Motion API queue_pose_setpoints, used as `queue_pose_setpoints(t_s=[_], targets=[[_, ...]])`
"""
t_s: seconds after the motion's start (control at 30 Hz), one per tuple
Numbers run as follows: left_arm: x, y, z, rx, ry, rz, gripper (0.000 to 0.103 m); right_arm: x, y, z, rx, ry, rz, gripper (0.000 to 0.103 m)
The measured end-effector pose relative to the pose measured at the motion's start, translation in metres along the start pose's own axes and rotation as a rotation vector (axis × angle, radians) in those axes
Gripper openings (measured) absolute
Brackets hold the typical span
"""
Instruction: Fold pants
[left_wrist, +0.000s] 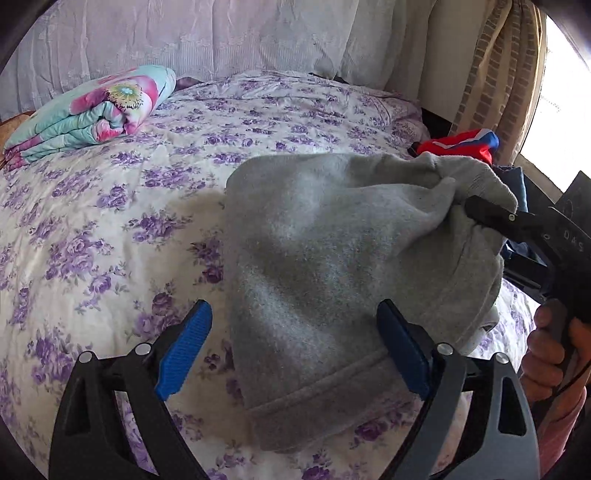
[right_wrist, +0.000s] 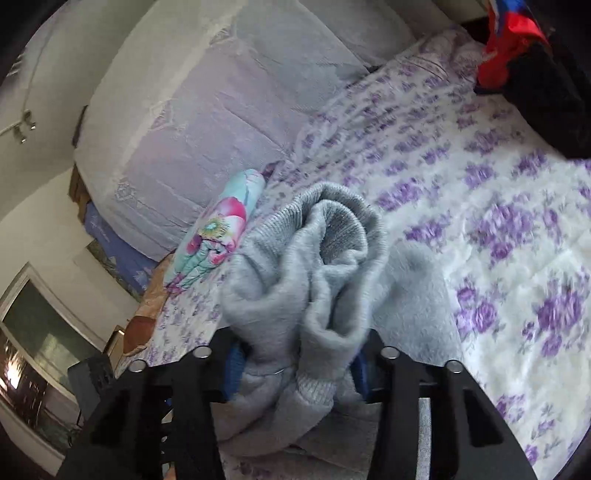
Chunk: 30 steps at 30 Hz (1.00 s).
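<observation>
Grey fleece pants (left_wrist: 332, 266) lie partly on the purple-flowered bedspread (left_wrist: 110, 221), one end lifted. My right gripper (left_wrist: 476, 208) is shut on a bunched end of the pants and holds it up at the right. In the right wrist view the gathered grey fabric (right_wrist: 310, 280) fills the space between its blue pads (right_wrist: 234, 365). My left gripper (left_wrist: 291, 350) is open, its blue pads (left_wrist: 184, 354) either side of the hem end of the pants near the bed's front, not gripping.
A folded floral quilt (left_wrist: 92, 107) lies at the bed's far left, also in the right wrist view (right_wrist: 218, 232). A red and blue garment (left_wrist: 461, 144) and dark clothes (right_wrist: 546, 92) sit at the bed's right edge. A lace-covered headboard (left_wrist: 221, 37) stands behind.
</observation>
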<state>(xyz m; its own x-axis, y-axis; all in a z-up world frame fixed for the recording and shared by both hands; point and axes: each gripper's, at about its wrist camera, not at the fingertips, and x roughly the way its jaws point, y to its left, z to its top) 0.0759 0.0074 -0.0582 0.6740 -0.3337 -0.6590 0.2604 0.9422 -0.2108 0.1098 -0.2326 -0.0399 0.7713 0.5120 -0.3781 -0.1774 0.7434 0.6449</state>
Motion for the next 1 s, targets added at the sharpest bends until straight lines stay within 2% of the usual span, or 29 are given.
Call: queue_pose_setpoints(t_s=[0.07,0.13,0.2,0.27,0.3,0.33,0.37,0.4,0.43,0.53,0.6,0.7,0.77,0.8,0.83,0.87,0.93,1.0], targets=[[-0.01,-0.001,0.003,0.01,-0.023,-0.022,0.088,-0.021,-0.003,0.0,-0.005,-0.045,0.009,0.037],[-0.015,-0.004,0.004,0.022,-0.029,-0.034,0.09,-0.038,-0.022,-0.007,0.049,-0.085,-0.019,0.037],[-0.008,-0.003,0.001,0.018,0.0,-0.054,0.09,-0.035,-0.054,-0.02,0.143,-0.052,-0.049,0.039],[0.012,-0.001,-0.007,-0.013,0.073,-0.081,0.091,-0.021,-0.085,-0.035,0.226,0.006,-0.055,0.051],[0.02,0.001,-0.011,-0.032,0.104,-0.1,0.092,-0.023,-0.09,-0.039,0.226,-0.012,-0.02,0.051],[0.026,0.005,-0.014,-0.065,0.127,-0.117,0.092,-0.028,-0.087,-0.038,0.215,-0.002,-0.024,0.054],[0.026,0.009,-0.014,-0.085,0.134,-0.132,0.092,-0.035,-0.082,-0.034,0.204,0.006,-0.054,0.066],[0.023,0.013,-0.012,-0.098,0.136,-0.143,0.092,-0.05,-0.074,-0.028,0.186,-0.026,-0.108,0.07],[0.015,0.016,-0.007,-0.102,0.117,-0.134,0.091,-0.063,-0.065,-0.023,0.151,-0.072,-0.132,0.07],[-0.017,0.016,0.009,-0.082,-0.007,-0.1,0.091,-0.098,-0.025,-0.003,-0.001,-0.224,-0.152,0.07],[-0.031,0.005,0.017,-0.058,-0.068,-0.134,0.091,-0.098,0.001,0.01,-0.117,-0.258,-0.065,0.07],[-0.028,-0.026,0.021,0.031,-0.073,-0.191,0.091,-0.063,0.019,0.021,-0.195,-0.177,0.014,0.07],[-0.011,-0.047,0.012,0.1,-0.041,-0.197,0.091,-0.029,0.007,0.023,-0.185,-0.088,-0.066,0.069],[0.005,-0.053,0.004,0.113,0.015,-0.183,0.091,-0.009,-0.011,0.019,-0.162,-0.025,-0.149,0.069],[0.017,-0.056,-0.003,0.113,0.058,-0.187,0.091,0.006,-0.028,0.015,-0.142,0.013,-0.189,0.066],[0.025,-0.057,-0.011,0.115,0.066,-0.182,0.092,0.012,-0.042,0.01,-0.123,0.028,-0.194,0.062],[0.017,-0.063,-0.014,0.155,0.038,-0.149,0.091,-0.009,-0.043,0.003,-0.115,-0.014,-0.145,0.061],[-0.001,-0.062,-0.009,0.17,0.018,-0.153,0.092,-0.038,-0.036,0.006,-0.094,-0.052,-0.087,0.071]])
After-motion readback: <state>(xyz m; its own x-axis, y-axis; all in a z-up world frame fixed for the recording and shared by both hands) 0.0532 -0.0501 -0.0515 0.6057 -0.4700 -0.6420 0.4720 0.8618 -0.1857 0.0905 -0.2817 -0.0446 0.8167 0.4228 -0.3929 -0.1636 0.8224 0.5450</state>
